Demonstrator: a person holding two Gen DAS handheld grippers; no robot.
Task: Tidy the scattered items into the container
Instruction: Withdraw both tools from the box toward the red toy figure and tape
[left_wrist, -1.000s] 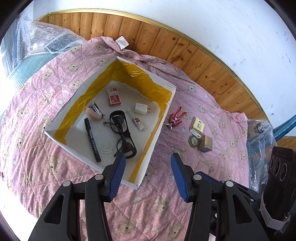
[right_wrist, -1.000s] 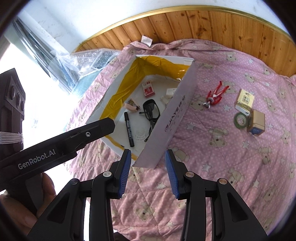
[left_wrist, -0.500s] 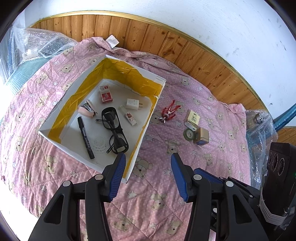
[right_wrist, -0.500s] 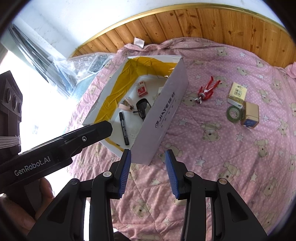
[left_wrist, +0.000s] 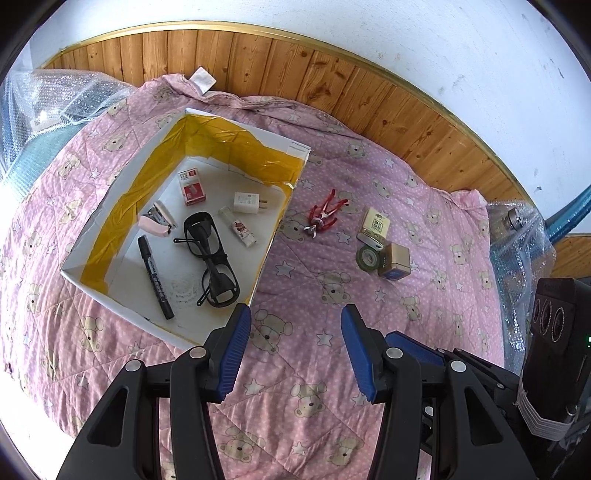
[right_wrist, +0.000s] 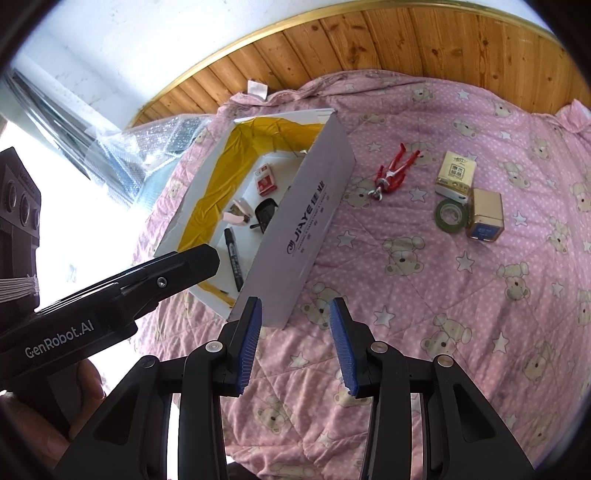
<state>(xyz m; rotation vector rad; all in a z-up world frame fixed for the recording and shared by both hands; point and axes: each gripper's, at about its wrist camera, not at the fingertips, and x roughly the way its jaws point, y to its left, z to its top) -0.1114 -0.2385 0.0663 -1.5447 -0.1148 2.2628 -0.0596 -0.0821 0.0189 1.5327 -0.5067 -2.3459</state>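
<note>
A white cardboard box (left_wrist: 258, 266) (right_wrist: 314, 206) lined with yellow tape lies on the pink bear quilt. Inside it are black glasses (left_wrist: 210, 254), a black marker (left_wrist: 156, 282), a pink stapler (left_wrist: 157, 221), a red pack (left_wrist: 192, 186), a white charger (left_wrist: 248, 202) and a small tube (left_wrist: 242, 230). Right of the box lie a red figure (left_wrist: 325, 216) (right_wrist: 391, 173), a yellow tissue pack (left_wrist: 375, 225) (right_wrist: 455, 171), a green tape roll (left_wrist: 367, 256) (right_wrist: 451, 214) and a gold cube (left_wrist: 396, 260) (right_wrist: 485, 216). My left gripper (left_wrist: 295, 350) and right gripper (right_wrist: 295, 345) both stand open above the quilt, holding nothing.
The quilt (left_wrist: 314, 398) covers a bed against a wooden headboard (left_wrist: 332, 85). Bubble wrap bundles lie at the far left (left_wrist: 44, 107) and far right (left_wrist: 517, 236). In the right wrist view the left gripper's body (right_wrist: 110, 295) and a hand (right_wrist: 55, 413) reach in from the left.
Both grippers have pulled back and up from the box, so the box and loose items look smaller and farther. Both stay open. Nothing on the quilt has moved.
</note>
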